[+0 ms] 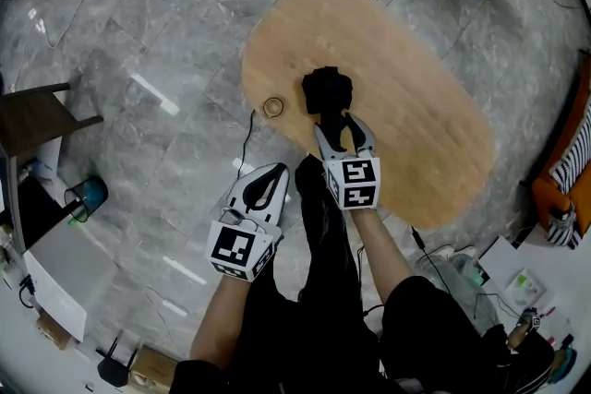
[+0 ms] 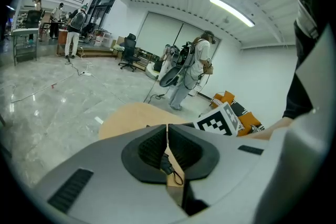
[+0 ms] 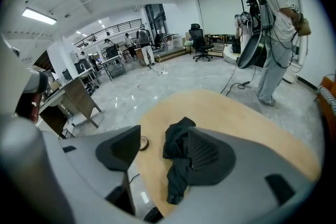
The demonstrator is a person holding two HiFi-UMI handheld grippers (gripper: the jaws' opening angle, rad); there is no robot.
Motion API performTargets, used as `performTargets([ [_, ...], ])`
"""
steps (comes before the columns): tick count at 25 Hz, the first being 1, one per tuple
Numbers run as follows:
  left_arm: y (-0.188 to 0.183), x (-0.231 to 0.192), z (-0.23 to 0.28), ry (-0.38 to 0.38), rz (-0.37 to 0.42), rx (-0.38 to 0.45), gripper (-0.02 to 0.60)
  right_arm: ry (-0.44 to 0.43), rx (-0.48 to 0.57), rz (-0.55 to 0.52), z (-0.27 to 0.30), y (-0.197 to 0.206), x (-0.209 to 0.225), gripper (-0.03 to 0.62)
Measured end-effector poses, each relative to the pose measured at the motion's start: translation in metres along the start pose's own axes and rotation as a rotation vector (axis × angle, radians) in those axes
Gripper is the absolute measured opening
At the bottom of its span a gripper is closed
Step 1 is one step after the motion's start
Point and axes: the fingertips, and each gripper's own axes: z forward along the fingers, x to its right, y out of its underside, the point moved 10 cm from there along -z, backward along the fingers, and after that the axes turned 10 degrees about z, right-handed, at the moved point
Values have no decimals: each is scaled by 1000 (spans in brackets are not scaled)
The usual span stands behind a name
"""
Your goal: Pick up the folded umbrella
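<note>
The right hand-held gripper [image 3: 165, 150] has its jaws spread wide, one on either side of the folded umbrella [image 3: 174, 145] — black, crumpled, lying near the close edge of the oval wooden counter [image 3: 231, 113]. Whether a pad touches it I cannot tell. The left hand-held gripper [image 2: 167, 129] is pressed together on nothing, off the counter's edge. A small ring [image 3: 143, 142] lies just left of the umbrella, apart from it. A person [image 3: 273, 34] stands beyond the counter — well apart.
</note>
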Motion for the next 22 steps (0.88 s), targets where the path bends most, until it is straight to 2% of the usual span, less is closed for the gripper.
performTargets([
  [8,14,2,1,2,-22,-27,20,35,-80,-27,31,22,13,278],
  [22,50,-6,-11,-35,-97,-98,21,123,-246,2,89,62,45,288],
])
